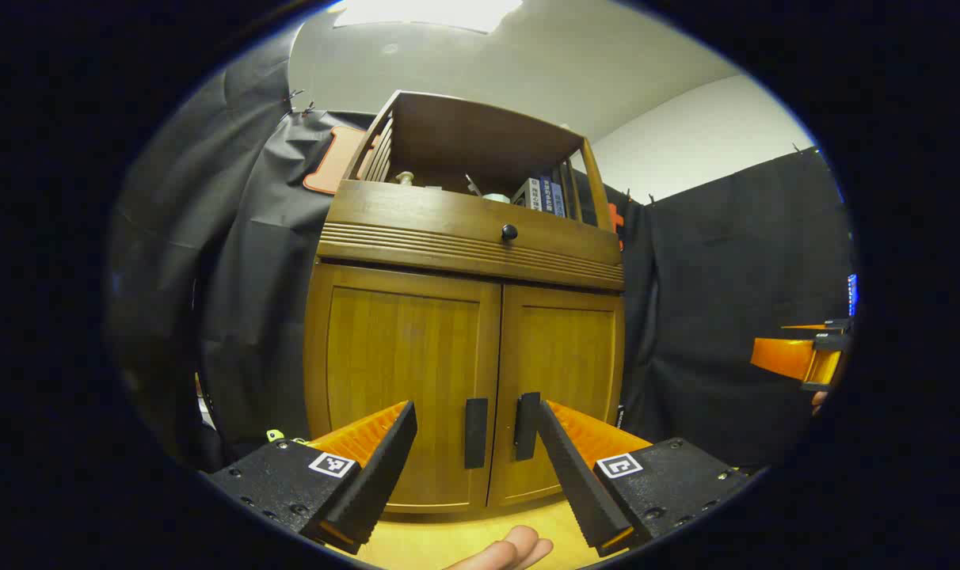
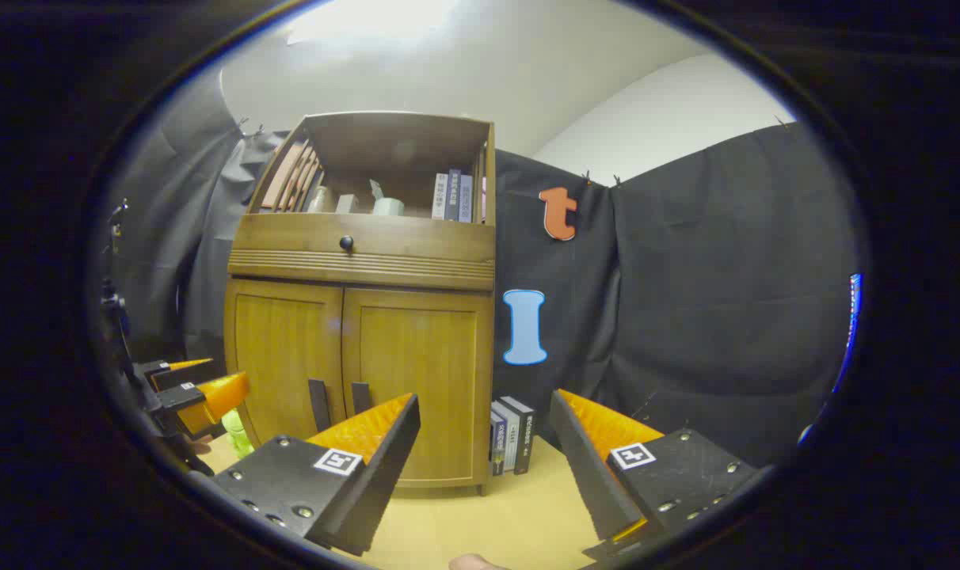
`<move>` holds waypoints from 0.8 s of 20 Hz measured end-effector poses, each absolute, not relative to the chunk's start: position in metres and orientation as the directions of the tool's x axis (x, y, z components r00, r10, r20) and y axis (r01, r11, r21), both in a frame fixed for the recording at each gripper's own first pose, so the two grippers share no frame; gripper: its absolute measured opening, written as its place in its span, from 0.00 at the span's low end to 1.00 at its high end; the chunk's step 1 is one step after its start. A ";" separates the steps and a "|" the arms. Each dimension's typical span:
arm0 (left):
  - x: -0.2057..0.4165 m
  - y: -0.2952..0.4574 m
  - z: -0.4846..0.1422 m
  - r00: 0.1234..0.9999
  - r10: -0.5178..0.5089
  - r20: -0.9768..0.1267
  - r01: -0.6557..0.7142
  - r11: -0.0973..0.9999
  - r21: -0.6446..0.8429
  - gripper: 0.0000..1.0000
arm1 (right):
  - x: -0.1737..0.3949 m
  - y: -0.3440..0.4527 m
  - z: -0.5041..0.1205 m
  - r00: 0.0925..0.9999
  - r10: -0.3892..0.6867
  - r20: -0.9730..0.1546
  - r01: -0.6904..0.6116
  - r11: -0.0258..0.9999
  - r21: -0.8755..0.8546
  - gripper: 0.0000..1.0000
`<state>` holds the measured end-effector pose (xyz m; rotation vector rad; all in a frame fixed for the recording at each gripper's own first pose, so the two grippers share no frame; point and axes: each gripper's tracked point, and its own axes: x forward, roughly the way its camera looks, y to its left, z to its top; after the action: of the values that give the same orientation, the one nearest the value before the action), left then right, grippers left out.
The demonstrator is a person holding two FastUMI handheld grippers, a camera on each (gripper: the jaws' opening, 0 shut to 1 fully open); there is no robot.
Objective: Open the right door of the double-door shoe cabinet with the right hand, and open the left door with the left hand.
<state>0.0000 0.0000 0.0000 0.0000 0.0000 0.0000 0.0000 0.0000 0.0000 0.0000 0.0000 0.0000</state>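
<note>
The wooden shoe cabinet (image 1: 464, 317) stands in front of me with both lower doors closed. The left door (image 1: 405, 372) carries a black handle (image 1: 475, 433), and the right door (image 1: 563, 372) has its own black handle (image 1: 526, 426) beside it. My left gripper (image 1: 474, 455) is open, its fingers framing both handles a short way off. In the right gripper view the cabinet (image 2: 361, 332) sits to the left, with the handles (image 2: 338, 405) close together. My right gripper (image 2: 484, 443) is open and faces the cabinet's right edge. The left gripper (image 2: 199, 396) shows at the far left there, and the right gripper (image 1: 801, 356) at the far right of the left gripper view.
A drawer with a round black knob (image 1: 509, 232) sits above the doors, and an open shelf above it holds books (image 2: 452, 196) and small items. More books (image 2: 512, 434) stand on the light wooden floor right of the cabinet. A green object (image 2: 237, 431) lies at its left.
</note>
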 end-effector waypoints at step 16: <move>-0.007 0.025 0.022 0.996 0.046 0.079 -0.044 0.998 -0.035 0.95 | 0.009 0.017 0.016 0.999 0.042 0.027 -0.042 0.999 0.001 0.94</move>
<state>-0.0073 0.0246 0.0219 -0.0330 -0.0794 0.0450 0.0087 0.0169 0.0163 0.0013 -0.0266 0.0422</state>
